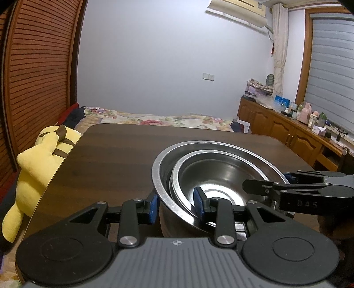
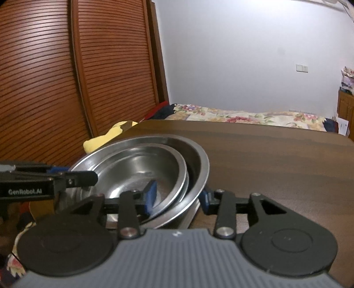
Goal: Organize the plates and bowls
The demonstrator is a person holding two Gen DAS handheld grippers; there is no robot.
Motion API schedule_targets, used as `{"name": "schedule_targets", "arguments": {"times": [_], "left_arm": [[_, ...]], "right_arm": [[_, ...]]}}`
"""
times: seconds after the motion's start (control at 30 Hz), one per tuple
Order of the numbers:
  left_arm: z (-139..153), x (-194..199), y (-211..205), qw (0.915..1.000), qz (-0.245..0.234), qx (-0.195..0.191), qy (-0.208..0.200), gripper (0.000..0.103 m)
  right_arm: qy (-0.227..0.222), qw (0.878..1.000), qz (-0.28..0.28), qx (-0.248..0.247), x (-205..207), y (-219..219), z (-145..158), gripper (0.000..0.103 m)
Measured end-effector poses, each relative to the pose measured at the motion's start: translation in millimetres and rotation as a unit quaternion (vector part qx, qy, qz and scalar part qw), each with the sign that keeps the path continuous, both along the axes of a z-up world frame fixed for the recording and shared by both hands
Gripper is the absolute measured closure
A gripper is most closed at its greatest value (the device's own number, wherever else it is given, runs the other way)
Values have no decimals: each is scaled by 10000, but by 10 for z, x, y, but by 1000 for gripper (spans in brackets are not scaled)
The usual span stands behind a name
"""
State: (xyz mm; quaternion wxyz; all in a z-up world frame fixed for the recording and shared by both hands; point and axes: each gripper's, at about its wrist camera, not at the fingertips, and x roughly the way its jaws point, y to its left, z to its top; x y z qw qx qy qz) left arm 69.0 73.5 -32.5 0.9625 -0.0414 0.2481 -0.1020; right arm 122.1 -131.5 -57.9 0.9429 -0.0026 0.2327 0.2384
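- left gripper (image 1: 177, 207) is straddling the near-left edge of the stacked steel bowls, one blue pad (image 1: 153, 206) outside the big bowl (image 1: 162, 177), other pad inside the small bowl (image 1: 221, 177). Looks like it's clamping both rims, fairly narrow
- right gripper (image 2: 177, 196) is doing the same on the opposite edge, but there's a gap btw its outer pad and the bowl wall, so it's sitting loose, not pinching
- small bowl is nesting inside the big one, tilted a bit
- the stack is sitting on the dark wood table (image 1: 110, 155), w/ a yellow plush toy (image 1: 39, 168) lying just off its left edge

Bedrm: slatted wardrobe (image 2: 55, 77), bed (image 1: 154, 119), AC (image 1: 239, 11)
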Motion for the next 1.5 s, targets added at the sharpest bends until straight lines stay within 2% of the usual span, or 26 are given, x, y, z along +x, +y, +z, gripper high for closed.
{"name": "schedule_targets", "arguments": {"times": [0.2,0.43,0.7,0.8,1.17,1.33,1.43,1.5], "left_arm": [[-3,24,-28,10000,19,92,6,65],[-6,39,-52,9998,83,194,9,44],[4,51,-50,9996,124,240,-26,40],[29,28,-42,9995,167,245,-72,35],[241,-15,-60,9989,205,282,-328,25],[368,-50,-132,9979,198,347,-503,10],[448,-95,-198,9971,207,391,-620,1],[486,-128,-252,9963,255,470,-676,0]], "right_arm": [[6,10000,-28,27,-25,-65,23,52],[-23,9999,-164,46,-80,-173,75,46],[-4,9995,-289,125,-84,-294,109,41],[-22,9994,-327,115,-90,-308,111,40],[-88,9990,-388,180,-155,-363,165,38],[-186,9986,-429,242,-233,-397,279,29],[-344,9979,-493,230,-301,-427,376,15],[-522,9967,-596,194,-366,-456,439,5]]}}
